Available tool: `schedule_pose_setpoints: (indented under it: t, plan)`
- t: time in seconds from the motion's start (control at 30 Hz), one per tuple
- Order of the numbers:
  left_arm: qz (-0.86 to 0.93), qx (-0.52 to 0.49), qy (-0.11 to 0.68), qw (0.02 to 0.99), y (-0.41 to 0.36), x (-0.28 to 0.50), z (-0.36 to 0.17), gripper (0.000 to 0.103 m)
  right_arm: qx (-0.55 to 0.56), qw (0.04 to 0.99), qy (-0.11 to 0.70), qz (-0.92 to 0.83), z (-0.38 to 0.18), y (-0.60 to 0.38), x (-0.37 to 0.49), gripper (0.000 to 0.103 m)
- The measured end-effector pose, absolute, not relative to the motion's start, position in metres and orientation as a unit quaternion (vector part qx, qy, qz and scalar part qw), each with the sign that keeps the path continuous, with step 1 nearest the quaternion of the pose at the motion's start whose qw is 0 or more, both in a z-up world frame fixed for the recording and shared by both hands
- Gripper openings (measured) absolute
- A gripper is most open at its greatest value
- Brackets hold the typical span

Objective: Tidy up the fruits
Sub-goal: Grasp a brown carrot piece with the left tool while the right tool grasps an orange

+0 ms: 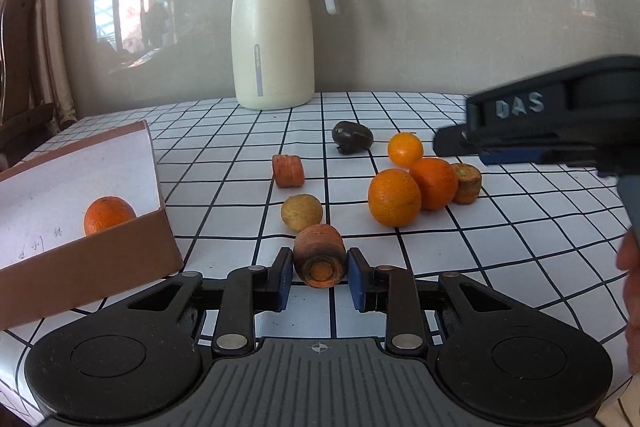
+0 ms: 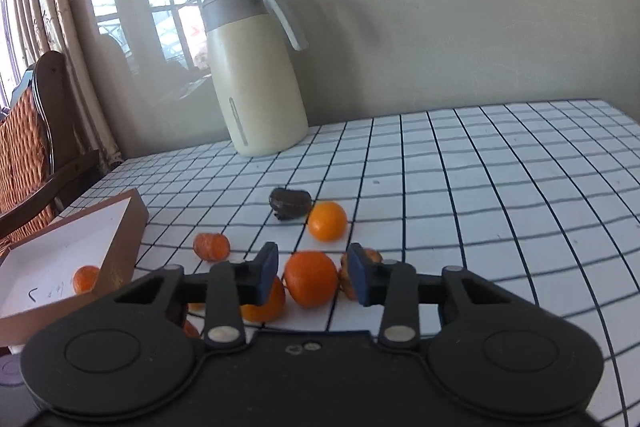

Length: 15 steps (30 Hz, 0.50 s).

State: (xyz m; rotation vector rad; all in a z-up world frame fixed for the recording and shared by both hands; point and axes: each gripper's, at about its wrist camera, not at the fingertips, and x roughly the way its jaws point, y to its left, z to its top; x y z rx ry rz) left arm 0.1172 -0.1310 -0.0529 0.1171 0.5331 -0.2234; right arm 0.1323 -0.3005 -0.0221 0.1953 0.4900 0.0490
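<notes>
My left gripper (image 1: pixel 319 269) is shut on a carrot piece (image 1: pixel 319 255), cut end towards the camera, just above the checked tablecloth. Beyond it lie a yellowish round fruit (image 1: pixel 301 212) and a second carrot piece (image 1: pixel 288 170). My right gripper (image 2: pixel 313 273) hovers over a cluster of oranges. An orange (image 2: pixel 311 279) shows between its pads (image 2: pixel 267 273), with a small gap on each side. In the left wrist view, the right gripper (image 1: pixel 438 143) comes in from the right above the oranges (image 1: pixel 394 197). The brown box (image 1: pixel 100 267) on the left holds one orange (image 1: pixel 108 215).
A cream jug (image 1: pixel 274 27) stands at the back by the wall. A dark fruit (image 1: pixel 352 137), a small orange (image 1: pixel 405 149) and a third carrot piece (image 1: pixel 468 183) lie around the cluster. A wooden chair (image 2: pixel 32 147) stands left of the table. A hand (image 1: pixel 632 267) shows at the right edge.
</notes>
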Motion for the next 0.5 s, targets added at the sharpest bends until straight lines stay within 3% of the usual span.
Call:
schedule_pose_setpoints:
  t: [0.5]
  plan:
    - [-0.112,0.056,0.264,0.956,-0.132,0.118,-0.052,0.030,0.056,0.962,0.269,0.010,-0.037,-0.286,0.151,0.026]
